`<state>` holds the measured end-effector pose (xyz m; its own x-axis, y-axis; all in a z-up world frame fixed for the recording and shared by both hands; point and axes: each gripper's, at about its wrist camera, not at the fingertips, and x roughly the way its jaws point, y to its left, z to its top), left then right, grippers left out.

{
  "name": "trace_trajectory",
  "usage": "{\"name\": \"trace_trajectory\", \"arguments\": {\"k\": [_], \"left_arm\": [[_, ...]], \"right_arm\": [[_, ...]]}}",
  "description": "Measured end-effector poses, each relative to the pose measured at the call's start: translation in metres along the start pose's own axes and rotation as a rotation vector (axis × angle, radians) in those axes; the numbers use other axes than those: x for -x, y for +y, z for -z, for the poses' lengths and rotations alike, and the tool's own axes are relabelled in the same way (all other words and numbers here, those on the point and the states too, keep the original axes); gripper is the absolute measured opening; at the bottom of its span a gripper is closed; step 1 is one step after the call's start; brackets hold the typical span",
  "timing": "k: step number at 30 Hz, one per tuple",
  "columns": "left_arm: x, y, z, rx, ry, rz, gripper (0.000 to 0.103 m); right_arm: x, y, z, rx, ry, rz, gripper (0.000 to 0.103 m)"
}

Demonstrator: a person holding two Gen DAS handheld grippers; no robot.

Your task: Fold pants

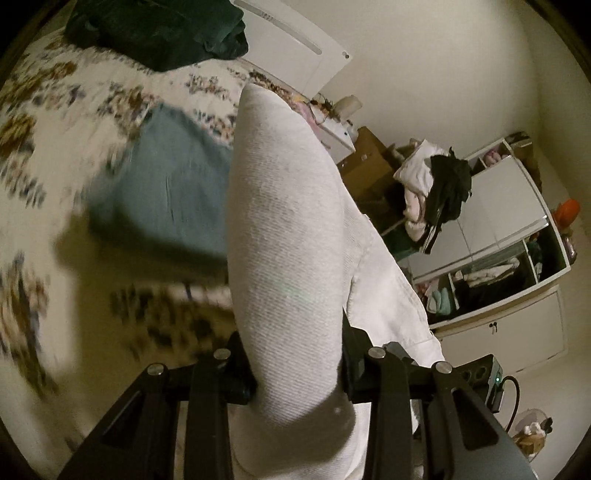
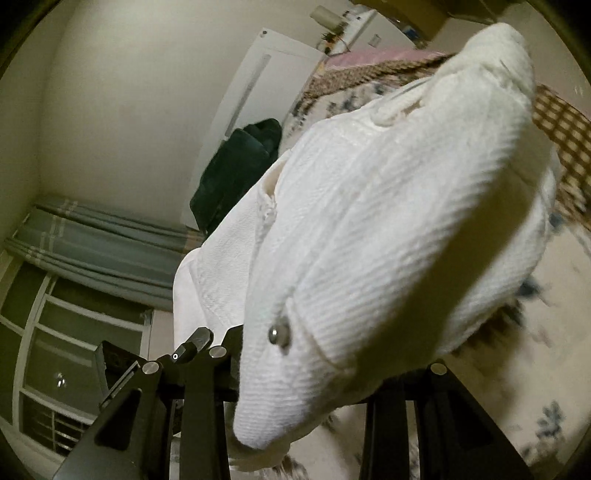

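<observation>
The white twill pants hang lifted above the floral bedspread. My left gripper is shut on a thick fold of the pants, which fills the middle of the left wrist view. My right gripper is shut on the waistband end of the pants, where a metal rivet and a pocket edge show. The fingertips of both grippers are hidden by the cloth.
A folded blue garment lies on the bed below the pants. A dark green garment lies farther back on the bed and also shows in the right wrist view. A white wardrobe and cardboard boxes stand at the right. A curtained window is at the left.
</observation>
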<state>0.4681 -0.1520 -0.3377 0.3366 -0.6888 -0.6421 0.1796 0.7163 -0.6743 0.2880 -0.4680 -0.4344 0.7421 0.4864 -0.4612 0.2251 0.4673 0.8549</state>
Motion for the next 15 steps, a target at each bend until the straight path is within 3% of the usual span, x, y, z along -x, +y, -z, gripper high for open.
{"name": "trace_trajectory", "arguments": {"k": [5,8,12,15], "left_arm": [[-0.026,0.047,-0.1,-0.021,0.005,0.011,0.031],[-0.05,0.082,-0.141,-0.029,0.013,-0.007,0.031],[-0.082,0.131,-0.162,-0.006,0.057,-0.06,0.031],[-0.101,0.173,-0.156,0.052,0.102,-0.092,0.033]], "right_arm": [[-0.102,0.043,-0.05,0.004,-0.047,-0.013,0.035],[-0.169,0.053,-0.074,0.003,-0.067,-0.023,0.035],[-0.238,0.039,-0.078,-0.025,-0.046,-0.004,0.036],[-0.282,0.021,-0.068,-0.029,0.006,0.046,0.036]]}}
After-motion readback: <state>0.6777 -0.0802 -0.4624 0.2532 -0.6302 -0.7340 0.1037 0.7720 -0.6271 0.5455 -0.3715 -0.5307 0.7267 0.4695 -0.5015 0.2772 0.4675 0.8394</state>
